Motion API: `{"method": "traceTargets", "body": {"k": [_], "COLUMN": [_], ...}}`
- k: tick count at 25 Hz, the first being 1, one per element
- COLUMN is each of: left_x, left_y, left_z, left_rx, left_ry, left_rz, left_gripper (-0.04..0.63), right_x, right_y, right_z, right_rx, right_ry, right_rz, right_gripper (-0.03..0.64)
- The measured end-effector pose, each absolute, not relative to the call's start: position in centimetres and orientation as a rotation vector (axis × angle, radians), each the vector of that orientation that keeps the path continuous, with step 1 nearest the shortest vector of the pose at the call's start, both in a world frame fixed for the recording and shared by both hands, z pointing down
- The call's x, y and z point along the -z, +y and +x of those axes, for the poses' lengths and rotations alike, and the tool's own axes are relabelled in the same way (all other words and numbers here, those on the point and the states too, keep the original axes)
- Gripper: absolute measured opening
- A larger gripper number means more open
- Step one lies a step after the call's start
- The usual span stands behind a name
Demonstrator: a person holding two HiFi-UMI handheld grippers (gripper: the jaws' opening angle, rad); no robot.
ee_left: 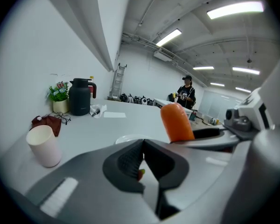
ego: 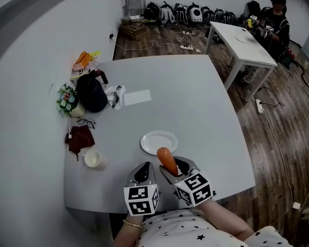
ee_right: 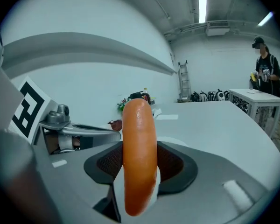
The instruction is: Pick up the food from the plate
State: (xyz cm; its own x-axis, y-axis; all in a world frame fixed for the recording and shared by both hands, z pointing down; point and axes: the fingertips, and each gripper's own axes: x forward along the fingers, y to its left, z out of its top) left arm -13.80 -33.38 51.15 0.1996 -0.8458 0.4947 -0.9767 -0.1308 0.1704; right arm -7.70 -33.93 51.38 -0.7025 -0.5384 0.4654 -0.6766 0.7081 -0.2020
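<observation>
An orange sausage-shaped piece of food (ego: pixel 168 161) stands upright between the jaws of my right gripper (ego: pixel 171 171), which is shut on it just above the near rim of the white plate (ego: pixel 155 139). The right gripper view shows the food (ee_right: pixel 139 157) pinched between both dark pads and rising past them. Just to its left, my left gripper (ego: pixel 144 172) is over the grey table, its jaws shut together and holding nothing (ee_left: pixel 142 146). From the left gripper view the food (ee_left: pixel 176 122) rises at the right and the bare plate (ee_left: pixel 126 138) lies just beyond the jaws.
A white cup (ego: pixel 92 158), a dark red cloth (ego: pixel 80 138), glasses (ego: pixel 86 121), a black kettle (ego: pixel 91 92), a small plant (ego: pixel 67 99) and a paper sheet (ego: pixel 137 97) lie along the table's left side. A person (ego: pixel 274 19) stands by a white table (ego: pixel 242 40) far right.
</observation>
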Motion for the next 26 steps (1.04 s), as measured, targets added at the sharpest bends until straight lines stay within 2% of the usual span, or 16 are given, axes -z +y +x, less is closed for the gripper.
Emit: {"method": "traceTargets", "body": {"k": [26], "left_x": [-50.0], "left_y": [-32.6], "left_z": [-13.5], "left_rx": [-0.364], "left_ry": [-1.709], "left_rz": [2.045], "left_gripper": [0.008], "right_x": [-49.1], "right_y": [-32.9], "right_z": [-7.4], "right_rx": [-0.461], "right_ry": [-2.589], "right_rz": [0.973], "right_gripper": [0.209]}}
